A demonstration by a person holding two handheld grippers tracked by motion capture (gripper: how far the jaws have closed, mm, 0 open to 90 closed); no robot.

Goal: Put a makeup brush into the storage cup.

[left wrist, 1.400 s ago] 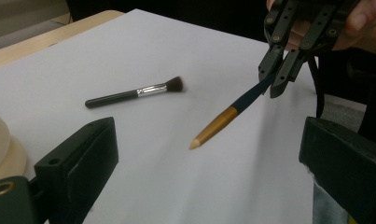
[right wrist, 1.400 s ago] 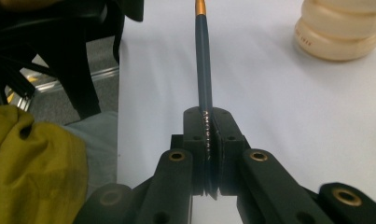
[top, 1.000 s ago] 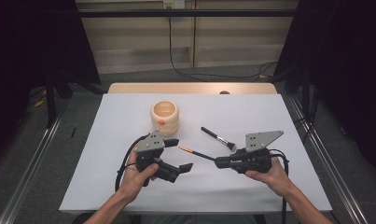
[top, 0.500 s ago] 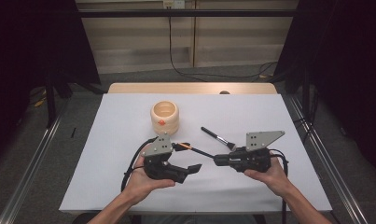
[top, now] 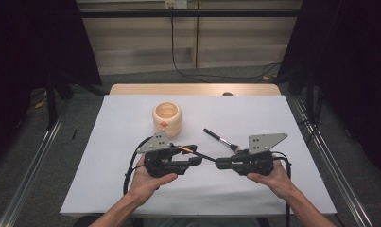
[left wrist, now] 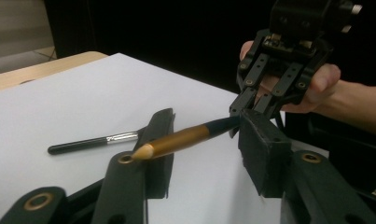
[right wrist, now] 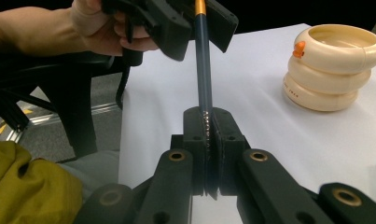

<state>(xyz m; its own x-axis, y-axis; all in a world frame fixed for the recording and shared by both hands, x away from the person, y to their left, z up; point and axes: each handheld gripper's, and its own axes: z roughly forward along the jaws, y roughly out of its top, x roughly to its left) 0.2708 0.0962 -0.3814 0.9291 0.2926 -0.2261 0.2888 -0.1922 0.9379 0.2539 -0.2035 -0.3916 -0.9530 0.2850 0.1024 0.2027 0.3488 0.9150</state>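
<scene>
Since the earlier frame, the left gripper [top: 197, 160] has been closing its jaws around the brush [left wrist: 185, 138], not yet pinching it. Right gripper [top: 220, 164] clamps its dark end above the table [top: 131, 123]. Handover half done; cup [top: 167, 119] awaits.

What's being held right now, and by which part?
The right gripper clamps the dark end of a brush; the left gripper is closing around its gold handle end.
</scene>
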